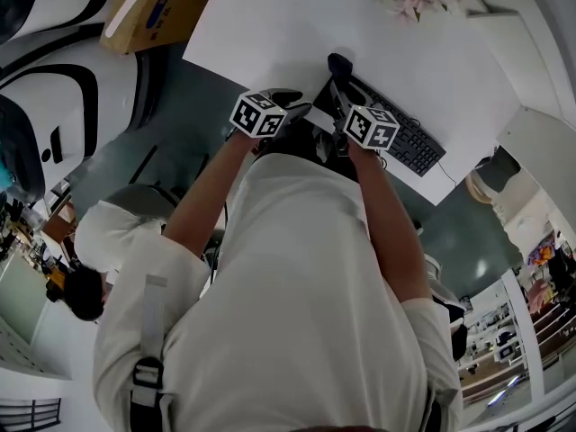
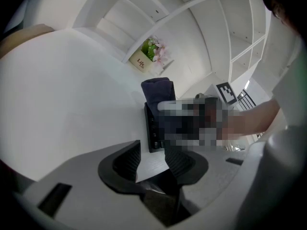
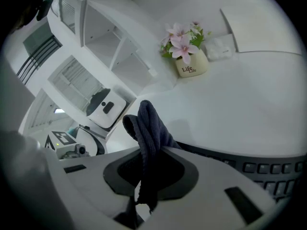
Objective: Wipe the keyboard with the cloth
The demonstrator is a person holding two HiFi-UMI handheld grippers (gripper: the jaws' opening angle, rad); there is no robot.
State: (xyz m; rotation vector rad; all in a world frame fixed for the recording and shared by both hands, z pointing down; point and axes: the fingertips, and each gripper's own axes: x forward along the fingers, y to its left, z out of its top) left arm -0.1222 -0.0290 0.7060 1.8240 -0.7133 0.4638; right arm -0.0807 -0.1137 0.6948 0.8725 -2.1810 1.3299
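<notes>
the cloth (image 3: 148,128) was clamped in the right gripper (image 3: 147,172) over the keyboard (image 3: 273,169) end, the left gripper (image 2: 152,159) was held agape and empty, and wiping was judged scarcely begun.

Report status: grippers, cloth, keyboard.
Right gripper shut on cloth. Left gripper open, empty. Keyboard flat on table, beside cloth. No obstruction seen.

All 3 views are lit brightly and evenly; the white table (image 1: 270,25) is almost washed out. Straight lines are bent by fisheye distortion, and the corners are darkened. A faint, soft shadow is cast by the cloth (image 3: 149,128) toward 3 o'clock.
</notes>
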